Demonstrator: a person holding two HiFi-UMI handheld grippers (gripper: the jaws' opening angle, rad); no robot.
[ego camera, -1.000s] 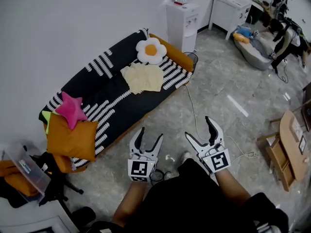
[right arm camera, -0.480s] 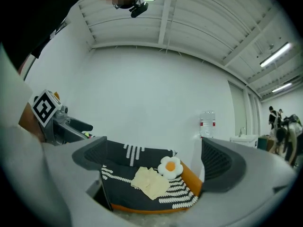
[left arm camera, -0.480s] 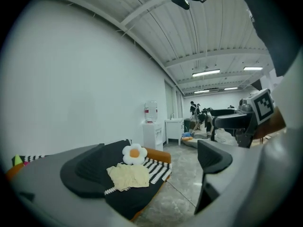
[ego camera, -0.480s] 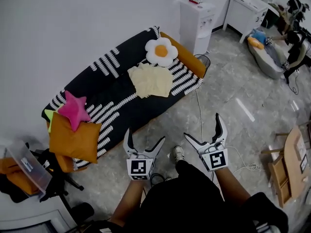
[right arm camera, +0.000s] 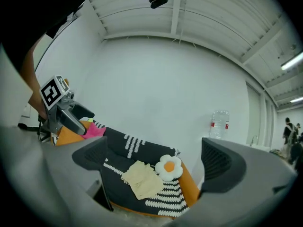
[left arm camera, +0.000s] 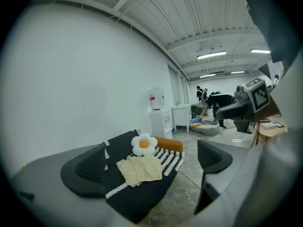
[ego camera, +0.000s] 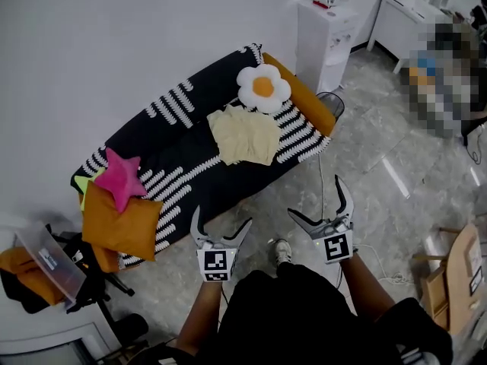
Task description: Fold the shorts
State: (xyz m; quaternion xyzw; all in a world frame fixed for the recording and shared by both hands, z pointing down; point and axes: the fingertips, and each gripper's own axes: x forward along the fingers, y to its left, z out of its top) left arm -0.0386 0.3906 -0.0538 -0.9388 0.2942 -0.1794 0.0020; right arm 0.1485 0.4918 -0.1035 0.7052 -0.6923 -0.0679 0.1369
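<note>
Pale yellow shorts (ego camera: pixel 245 134) lie spread on a black sofa with white patterns (ego camera: pixel 179 157), just below a white flower cushion with an orange centre (ego camera: pixel 263 87). My left gripper (ego camera: pixel 221 230) and right gripper (ego camera: pixel 320 204) hover over the floor in front of the sofa, well short of the shorts. Both have just been opening and stand wide open with nothing between the jaws. In the left gripper view the shorts (left arm camera: pixel 140 169) show between the jaws, far off; the same holds for the shorts (right arm camera: pixel 142 178) in the right gripper view.
An orange cushion (ego camera: pixel 120 223) and a pink star cushion (ego camera: pixel 120 181) sit at the sofa's left end. A white water dispenser (ego camera: pixel 328 25) stands at its right end, a white cable (ego camera: pixel 323 185) trails on the floor, and a clear bin (ego camera: pixel 47 263) with a chair sits at left.
Both grippers' jaws have spread wider. The view has moved closer to the sofa, so the shorts and cushions sit lower and more to the right in the head view.
</note>
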